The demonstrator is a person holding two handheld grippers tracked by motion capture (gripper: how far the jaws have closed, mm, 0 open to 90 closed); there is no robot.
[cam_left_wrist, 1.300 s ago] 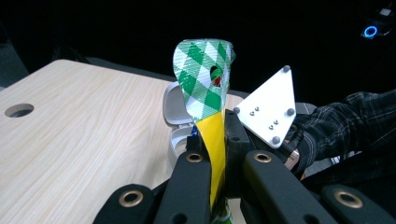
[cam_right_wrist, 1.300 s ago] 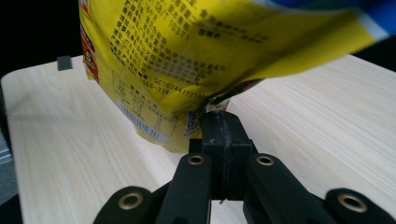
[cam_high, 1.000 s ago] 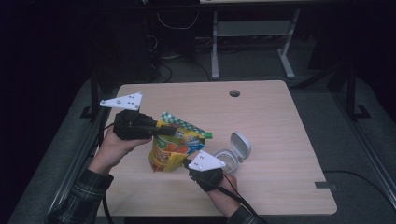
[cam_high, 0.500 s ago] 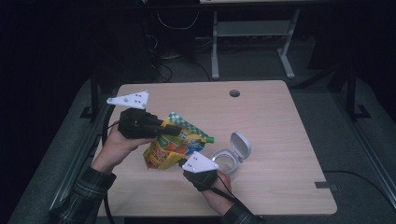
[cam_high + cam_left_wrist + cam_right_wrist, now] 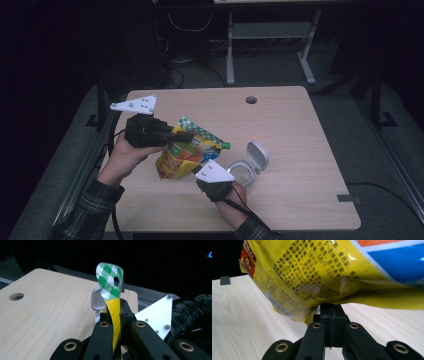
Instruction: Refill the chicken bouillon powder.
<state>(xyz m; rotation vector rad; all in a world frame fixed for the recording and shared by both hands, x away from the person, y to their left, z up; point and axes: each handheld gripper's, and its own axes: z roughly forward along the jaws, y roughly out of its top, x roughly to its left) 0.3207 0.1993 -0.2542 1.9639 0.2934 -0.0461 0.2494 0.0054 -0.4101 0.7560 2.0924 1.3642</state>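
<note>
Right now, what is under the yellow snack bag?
The bag hangs above the bare wooden table, pinched at its top by the left hand-held gripper and at its bottom edge by the right hand-held gripper. What is inside the bag stays hidden.

We saw that the yellow pouch (image 5: 182,155) tilted a little more toward the left side of the counter (image 5: 300,140) than a second before. The left tool (image 5: 186,136) rose slightly with the checked top edge, and the right tool (image 5: 197,170) slid a bit leftward under it.
</note>
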